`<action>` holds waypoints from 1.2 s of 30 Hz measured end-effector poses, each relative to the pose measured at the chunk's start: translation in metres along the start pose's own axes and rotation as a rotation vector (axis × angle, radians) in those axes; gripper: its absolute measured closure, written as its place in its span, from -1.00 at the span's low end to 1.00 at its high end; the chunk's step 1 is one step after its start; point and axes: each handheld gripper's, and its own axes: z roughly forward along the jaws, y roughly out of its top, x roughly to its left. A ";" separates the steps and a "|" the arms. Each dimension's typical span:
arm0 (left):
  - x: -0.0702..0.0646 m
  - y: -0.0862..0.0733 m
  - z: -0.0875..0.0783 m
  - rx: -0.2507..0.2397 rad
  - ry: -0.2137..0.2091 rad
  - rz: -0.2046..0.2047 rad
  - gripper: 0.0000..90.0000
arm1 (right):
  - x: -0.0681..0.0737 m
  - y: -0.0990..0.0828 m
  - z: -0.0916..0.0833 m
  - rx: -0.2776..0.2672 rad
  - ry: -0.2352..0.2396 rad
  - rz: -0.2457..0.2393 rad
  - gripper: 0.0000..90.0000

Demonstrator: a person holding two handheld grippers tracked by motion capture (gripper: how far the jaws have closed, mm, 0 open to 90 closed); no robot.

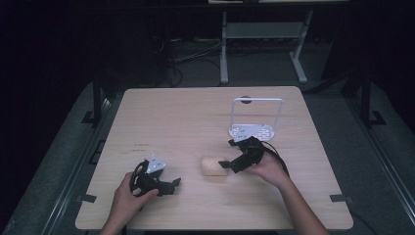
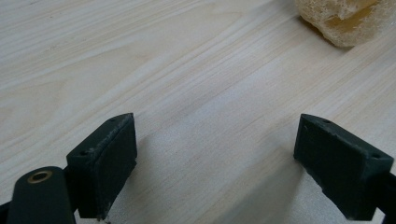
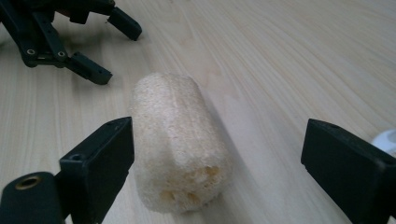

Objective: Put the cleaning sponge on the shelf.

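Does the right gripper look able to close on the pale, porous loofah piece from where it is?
Probably yes: the right gripper stands open, the pale loofah piece lies between its jaws beside the left one, nothing blocking.

High cam sits above the person's side, looks forward and down over the whole bench (image 1: 195, 112). Left gripper (image 2: 215, 158) cam rides low, close to the wood, loofah (image 2: 343, 18) at its top right edge. Right gripper (image 3: 217, 168) cam is very near that loofah (image 3: 180, 140), facing toward the left gripper (image 3: 70, 37). All 3 views share the loofah (image 1: 213, 165) and wood around it.
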 end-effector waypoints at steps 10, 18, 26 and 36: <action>0.000 0.000 0.000 -0.003 0.000 -0.003 -0.72 | 0.003 0.005 0.013 0.005 0.059 -0.024 -0.79; 0.000 0.000 0.000 -0.003 0.000 -0.002 -0.72 | 0.004 0.004 0.023 0.021 0.090 -0.040 -0.79; 0.000 0.000 0.000 -0.003 0.000 -0.003 -0.72 | 0.004 0.004 0.031 0.030 0.104 -0.055 -0.79; 0.000 0.000 0.000 -0.003 0.000 -0.003 -0.72 | 0.005 0.003 0.042 0.053 0.132 -0.067 -0.79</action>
